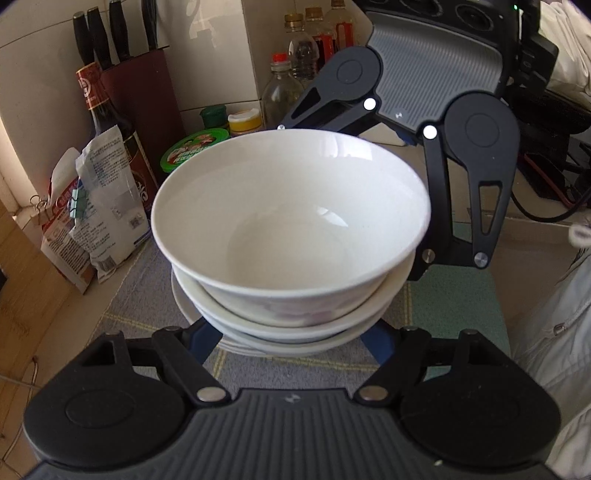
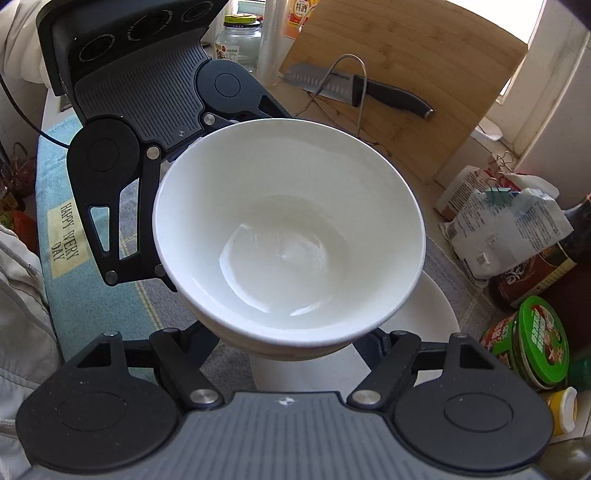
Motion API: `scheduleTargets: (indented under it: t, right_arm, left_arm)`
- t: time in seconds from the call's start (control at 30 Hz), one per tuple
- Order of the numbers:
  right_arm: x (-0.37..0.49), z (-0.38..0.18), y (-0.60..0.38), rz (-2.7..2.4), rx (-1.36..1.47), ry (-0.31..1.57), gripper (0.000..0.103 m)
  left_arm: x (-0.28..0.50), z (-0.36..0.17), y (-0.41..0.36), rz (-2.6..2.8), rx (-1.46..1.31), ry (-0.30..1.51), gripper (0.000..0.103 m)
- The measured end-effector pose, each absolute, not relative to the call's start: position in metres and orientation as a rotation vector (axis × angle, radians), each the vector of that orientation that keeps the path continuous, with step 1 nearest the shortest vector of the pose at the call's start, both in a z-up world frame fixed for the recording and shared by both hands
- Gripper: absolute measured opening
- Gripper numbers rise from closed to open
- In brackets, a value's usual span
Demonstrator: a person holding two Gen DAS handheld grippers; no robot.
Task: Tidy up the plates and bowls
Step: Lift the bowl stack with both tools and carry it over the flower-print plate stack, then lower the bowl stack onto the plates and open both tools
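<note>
A big white bowl (image 1: 291, 218) sits upright and empty on top of a stack of white plates (image 1: 295, 332). Its inside is shiny and clean. The stack is above a grey and green mat (image 1: 147, 306).

One white bowl (image 1: 291, 206) sits on top of a stack of plates (image 1: 295, 332); at least three plate rims show beneath it, though the lowest edges blur together, so the exact count is uncertain. Two hand-held grippers appear: the left hand-held gripper (image 1: 291, 345) at 6 o'clock in its own view and the right hand-held gripper (image 2: 286, 345) likewise in its own. Four knife handles (image 1: 110, 33) stand in one knife block (image 1: 144, 99) at 11 o'clock. One knife (image 2: 362, 90) lies on one cutting board (image 2: 424, 85). One green-lidded tub (image 1: 194, 146) stands behind the bowl, and two paper bags (image 1: 99, 206) stand at 9 o'clock.
</note>
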State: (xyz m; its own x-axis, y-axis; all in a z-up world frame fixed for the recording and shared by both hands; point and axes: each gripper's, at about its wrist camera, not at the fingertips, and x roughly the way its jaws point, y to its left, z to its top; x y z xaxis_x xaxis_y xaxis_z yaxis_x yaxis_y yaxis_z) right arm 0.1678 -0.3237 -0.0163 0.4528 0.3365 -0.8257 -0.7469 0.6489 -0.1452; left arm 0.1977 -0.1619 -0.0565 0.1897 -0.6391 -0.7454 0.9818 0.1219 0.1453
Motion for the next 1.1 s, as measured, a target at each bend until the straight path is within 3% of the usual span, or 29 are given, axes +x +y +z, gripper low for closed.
scheduleTargets:
  t: [1.1]
  right_arm:
    - [0.205,-0.054,-0.370,0.682,-0.517,0.929,0.081]
  left_arm:
    - [0.235,-0.094,-0.216,-1.297,0.717,0.659,0.080]
